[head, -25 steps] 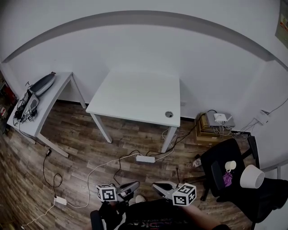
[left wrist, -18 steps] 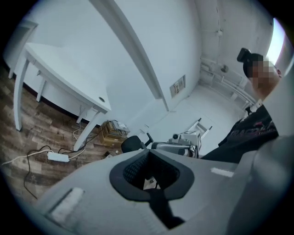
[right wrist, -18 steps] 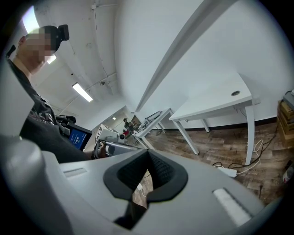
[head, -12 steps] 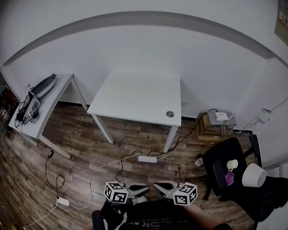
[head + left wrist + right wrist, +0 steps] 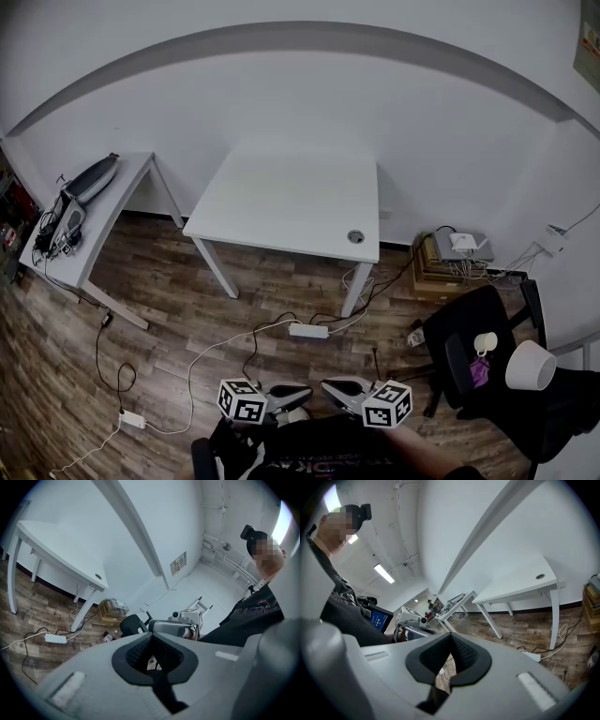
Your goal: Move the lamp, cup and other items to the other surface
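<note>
At the right, a black office chair (image 5: pixel 466 323) holds a white lamp (image 5: pixel 530 366), a white cup (image 5: pixel 482 344) and a small purple item (image 5: pixel 475 373). The white table (image 5: pixel 291 202) stands bare in the middle of the room. Both grippers are held low at the bottom of the head view, tips facing each other and far from the chair. My left gripper (image 5: pixel 292 396) (image 5: pixel 152 656) is shut with nothing in it. My right gripper (image 5: pixel 334 387) (image 5: pixel 449 660) is also shut and empty.
A second white table (image 5: pixel 103 211) at the left carries a dark bag and cables (image 5: pixel 70 202). A power strip (image 5: pixel 308 330) and loose cords lie on the wood floor. A box with a router (image 5: pixel 455 255) sits by the wall.
My left gripper moved rightward, closer to the right gripper, and rolled a little; it has kept still for the last half second. The right gripper stayed put.
</note>
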A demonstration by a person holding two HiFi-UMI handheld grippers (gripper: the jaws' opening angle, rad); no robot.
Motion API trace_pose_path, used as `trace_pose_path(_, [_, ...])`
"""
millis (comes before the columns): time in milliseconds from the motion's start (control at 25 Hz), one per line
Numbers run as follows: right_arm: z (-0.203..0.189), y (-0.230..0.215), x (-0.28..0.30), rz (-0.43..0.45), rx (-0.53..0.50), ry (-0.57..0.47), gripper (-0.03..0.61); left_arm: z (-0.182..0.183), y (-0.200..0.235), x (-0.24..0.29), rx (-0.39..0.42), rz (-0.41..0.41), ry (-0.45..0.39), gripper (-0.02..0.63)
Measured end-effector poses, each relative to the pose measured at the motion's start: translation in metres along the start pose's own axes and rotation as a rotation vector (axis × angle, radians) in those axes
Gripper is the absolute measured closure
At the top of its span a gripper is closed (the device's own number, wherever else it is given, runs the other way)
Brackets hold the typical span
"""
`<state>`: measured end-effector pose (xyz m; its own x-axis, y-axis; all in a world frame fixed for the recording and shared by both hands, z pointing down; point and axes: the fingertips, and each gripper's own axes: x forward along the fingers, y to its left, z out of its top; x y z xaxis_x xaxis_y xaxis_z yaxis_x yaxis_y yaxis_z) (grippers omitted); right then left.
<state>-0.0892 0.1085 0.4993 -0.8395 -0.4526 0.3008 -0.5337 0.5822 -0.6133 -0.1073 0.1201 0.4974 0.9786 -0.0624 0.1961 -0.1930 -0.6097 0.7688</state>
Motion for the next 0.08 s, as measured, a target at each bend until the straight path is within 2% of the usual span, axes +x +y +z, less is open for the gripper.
trace_pose_path(80, [0.0009,-0.0006,0.0009,0.001,-0.002,-0.001,0.575,0.0005,0.0016,-0.0005,-0.004,0.0,-0.002,0.617])
